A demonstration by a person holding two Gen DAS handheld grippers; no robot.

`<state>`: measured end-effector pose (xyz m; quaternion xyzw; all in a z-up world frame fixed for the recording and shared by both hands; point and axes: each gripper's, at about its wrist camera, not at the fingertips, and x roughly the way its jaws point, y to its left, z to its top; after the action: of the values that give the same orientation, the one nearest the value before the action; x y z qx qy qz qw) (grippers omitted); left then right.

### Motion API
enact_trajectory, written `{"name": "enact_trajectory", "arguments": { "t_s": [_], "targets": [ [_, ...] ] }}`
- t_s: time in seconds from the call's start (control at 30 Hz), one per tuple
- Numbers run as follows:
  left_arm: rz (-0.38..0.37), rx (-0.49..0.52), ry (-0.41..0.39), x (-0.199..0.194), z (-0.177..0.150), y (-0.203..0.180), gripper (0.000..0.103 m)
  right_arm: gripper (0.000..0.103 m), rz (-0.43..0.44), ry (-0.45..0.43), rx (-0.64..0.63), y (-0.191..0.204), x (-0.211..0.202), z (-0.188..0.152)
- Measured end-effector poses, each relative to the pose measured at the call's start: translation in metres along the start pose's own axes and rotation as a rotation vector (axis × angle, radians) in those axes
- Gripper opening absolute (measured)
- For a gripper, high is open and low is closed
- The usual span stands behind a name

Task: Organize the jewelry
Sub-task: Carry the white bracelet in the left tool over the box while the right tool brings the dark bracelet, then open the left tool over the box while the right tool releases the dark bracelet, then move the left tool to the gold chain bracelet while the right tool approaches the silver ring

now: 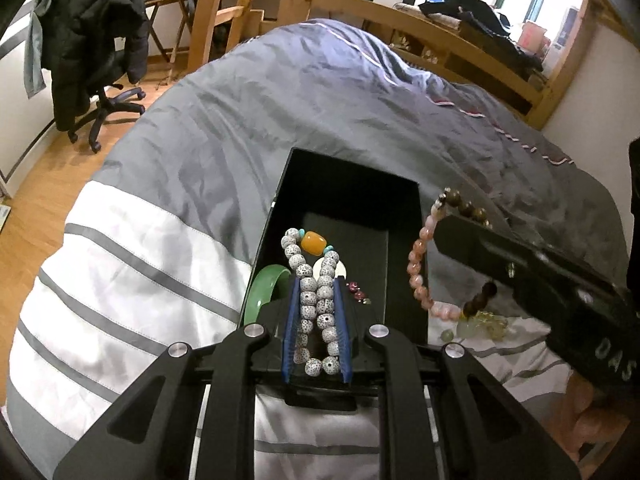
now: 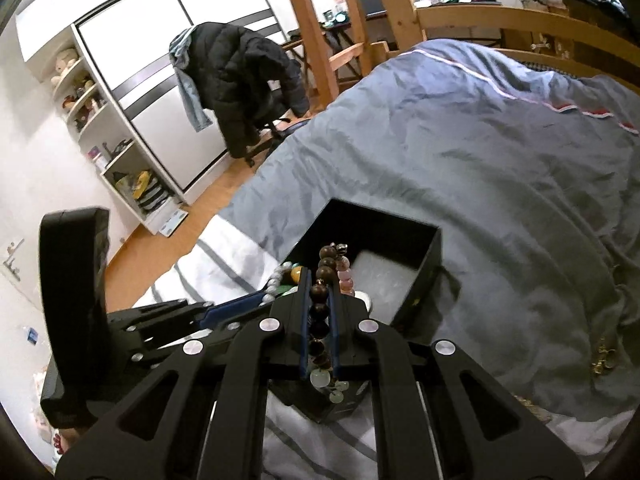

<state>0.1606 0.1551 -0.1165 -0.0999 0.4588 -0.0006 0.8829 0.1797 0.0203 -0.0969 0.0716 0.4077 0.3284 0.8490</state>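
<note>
A black open box (image 1: 352,184) lies on the bed. My left gripper (image 1: 317,280) is shut on a white speckled bead bracelet (image 1: 310,304) with an amber bead (image 1: 314,243), held over the box. A green bangle (image 1: 266,288) leans at the box's left wall. My right gripper (image 2: 320,276) is shut on a dark brown bead bracelet (image 2: 320,292) and a pink bead bracelet (image 2: 345,278), also over the box (image 2: 424,264). In the left wrist view the right gripper (image 1: 440,216) enters from the right with the pink bracelet (image 1: 418,270) hanging.
The grey and white striped duvet (image 1: 160,240) covers the bed. Small pale beads (image 1: 480,322) lie on the duvet right of the box. A chair with a black jacket (image 1: 92,40) stands on the wood floor at left. A wooden bed frame (image 1: 460,40) runs behind.
</note>
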Motion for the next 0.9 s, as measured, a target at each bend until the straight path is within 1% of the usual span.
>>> {"name": "enact_trajectory", "arguments": {
  "t_s": [0.07, 0.2, 0.27, 0.3, 0.37, 0.4, 0.43, 0.47, 0.5, 0.53, 0.57, 0.67, 0.7, 0.73, 0.77, 0.8, 0.83, 0.9],
  "targets": [
    [0.012, -0.018, 0.011, 0.002, 0.0, 0.004, 0.017, 0.009, 0.008, 0.005, 0.007, -0.002, 0.003, -0.003],
    [0.012, -0.06, 0.03, 0.008, 0.0, 0.011, 0.017, 0.009, 0.023, 0.03, 0.037, -0.008, 0.012, -0.006],
    [0.008, -0.067, 0.031, 0.008, 0.001, 0.011, 0.017, 0.01, 0.038, 0.064, 0.059, -0.012, 0.018, -0.008],
    [0.013, -0.065, 0.027, 0.007, 0.0, 0.011, 0.017, 0.013, 0.041, 0.079, 0.068, -0.014, 0.021, -0.009],
    [0.011, -0.061, 0.019, 0.005, 0.0, 0.01, 0.02, 0.029, 0.051, 0.089, 0.078, -0.017, 0.023, -0.01],
    [0.004, -0.063, 0.015, 0.004, 0.0, 0.009, 0.026, 0.049, 0.06, 0.08, 0.086, -0.019, 0.021, -0.01],
    [-0.005, -0.066, 0.01, 0.003, 0.001, 0.01, 0.03, 0.065, 0.067, 0.062, 0.094, -0.022, 0.017, -0.01],
    [-0.008, -0.071, -0.001, 0.002, 0.001, 0.01, 0.032, 0.07, 0.068, 0.044, 0.102, -0.023, 0.013, -0.01],
    [0.001, -0.071, -0.012, 0.0, 0.001, 0.01, 0.043, 0.079, 0.06, 0.029, 0.115, -0.027, 0.009, -0.009],
    [0.02, -0.071, -0.023, -0.002, 0.001, 0.01, 0.058, 0.083, 0.041, 0.015, 0.127, -0.031, 0.004, -0.009],
    [0.037, -0.071, -0.041, -0.005, 0.001, 0.01, 0.062, 0.084, 0.013, 0.007, 0.137, -0.036, 0.0, -0.008],
    [0.019, -0.074, -0.044, -0.005, 0.001, 0.01, 0.063, 0.084, -0.067, -0.002, 0.153, -0.053, -0.011, -0.007],
    [0.019, -0.069, -0.045, -0.005, 0.001, 0.008, 0.065, 0.084, -0.092, -0.003, 0.155, -0.06, -0.015, -0.008],
    [0.024, -0.062, -0.047, -0.005, 0.002, 0.006, 0.072, 0.084, -0.117, -0.002, 0.156, -0.066, -0.02, -0.009],
    [0.028, -0.057, -0.05, -0.006, 0.002, 0.005, 0.074, 0.085, -0.14, -0.002, 0.158, -0.071, -0.024, -0.009],
    [0.031, -0.051, -0.06, -0.007, 0.001, 0.002, 0.078, 0.088, -0.164, -0.002, 0.158, -0.076, -0.029, -0.011],
    [0.031, -0.046, -0.067, -0.007, 0.002, 0.0, 0.081, 0.092, -0.202, -0.007, 0.153, -0.082, -0.038, -0.014],
    [0.021, -0.035, -0.084, -0.008, 0.001, -0.007, 0.086, 0.093, -0.26, -0.003, 0.127, -0.09, -0.051, -0.02]
  ]
}}
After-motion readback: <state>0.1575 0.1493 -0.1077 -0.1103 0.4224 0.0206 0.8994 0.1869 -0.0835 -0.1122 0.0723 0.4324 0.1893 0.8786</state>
